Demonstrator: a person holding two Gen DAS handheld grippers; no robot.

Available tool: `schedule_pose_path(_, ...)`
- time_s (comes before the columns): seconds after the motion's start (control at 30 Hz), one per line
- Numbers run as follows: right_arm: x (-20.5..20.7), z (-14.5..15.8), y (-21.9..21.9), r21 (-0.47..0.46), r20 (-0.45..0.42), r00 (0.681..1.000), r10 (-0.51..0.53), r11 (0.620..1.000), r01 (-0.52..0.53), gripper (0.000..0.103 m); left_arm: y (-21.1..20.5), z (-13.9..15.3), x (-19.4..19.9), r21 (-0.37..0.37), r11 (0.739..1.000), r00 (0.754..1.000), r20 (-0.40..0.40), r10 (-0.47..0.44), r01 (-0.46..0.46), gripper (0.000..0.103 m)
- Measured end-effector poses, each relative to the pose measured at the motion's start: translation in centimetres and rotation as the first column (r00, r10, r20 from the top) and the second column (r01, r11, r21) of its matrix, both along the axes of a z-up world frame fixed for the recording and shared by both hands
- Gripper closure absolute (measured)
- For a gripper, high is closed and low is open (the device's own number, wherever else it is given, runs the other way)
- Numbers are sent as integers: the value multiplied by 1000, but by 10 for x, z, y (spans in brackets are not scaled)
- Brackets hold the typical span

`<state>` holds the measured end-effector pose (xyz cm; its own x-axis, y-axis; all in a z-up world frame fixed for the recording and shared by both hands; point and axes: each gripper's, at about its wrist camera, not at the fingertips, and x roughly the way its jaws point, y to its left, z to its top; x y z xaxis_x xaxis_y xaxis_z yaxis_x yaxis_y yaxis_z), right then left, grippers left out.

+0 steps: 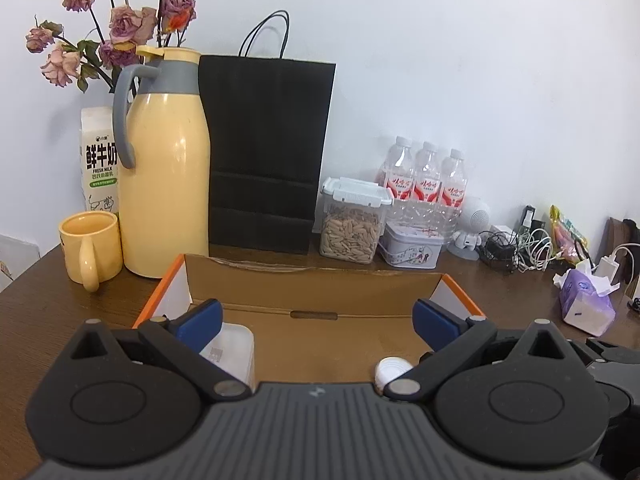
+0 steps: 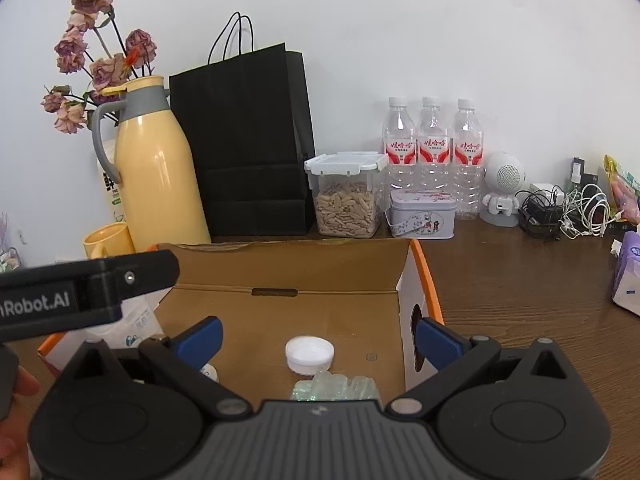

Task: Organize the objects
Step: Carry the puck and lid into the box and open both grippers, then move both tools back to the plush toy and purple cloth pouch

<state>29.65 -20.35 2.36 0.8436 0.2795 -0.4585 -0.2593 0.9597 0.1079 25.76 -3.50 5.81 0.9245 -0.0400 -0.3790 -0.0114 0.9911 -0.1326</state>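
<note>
**Box partly filled, both grippers empty**

Cardboard box [image 2: 280,312] already has a few things in it: a white bottle cap [image 2: 309,354], a crinkled clear bottle [image 2: 336,387] and a white container [image 1: 230,350] at the left side. Looks like the sorting is partway done, though plenty of stuff sits on the table [image 2: 512,280] behind. Left gripper [image 1: 316,322] hovers over the box, fingers spread wide, gripping nothing. Right gripper [image 2: 318,334] does the same, aimed at the cap.
</note>
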Motion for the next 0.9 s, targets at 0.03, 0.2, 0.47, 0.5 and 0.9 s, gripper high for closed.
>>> schedule_pose_path(0.03, -1, 1, 0, 1, 4, 1000, 0, 1000, 0, 0, 0, 1, -2, 0, 1000, 1000, 7, -1, 1, 0)
schedule_pose_path(0.2, -11, 6, -3, 4, 29, 1000, 2, 1000, -2, 0, 1, 10, -18, 1, 1000, 999, 52, -5, 5, 0)
schedule_pose_path(0.47, -41, 21, -11, 16, 82, 996, 18, 1000, -20, 0, 8, 22, -54, -5, 1000, 995, 102, -13, 14, 0)
schedule_pose_path(0.5, -46, 23, -12, 17, 88, 996, 21, 1000, -23, 0, 10, 23, -59, -5, 1000, 994, 106, -14, 15, 0)
schedule_pose_path(0.9, -107, 32, -29, 22, 109, 994, 22, 999, -25, 0, 26, 24, -116, 17, 1000, 994, 105, -23, 22, 0)
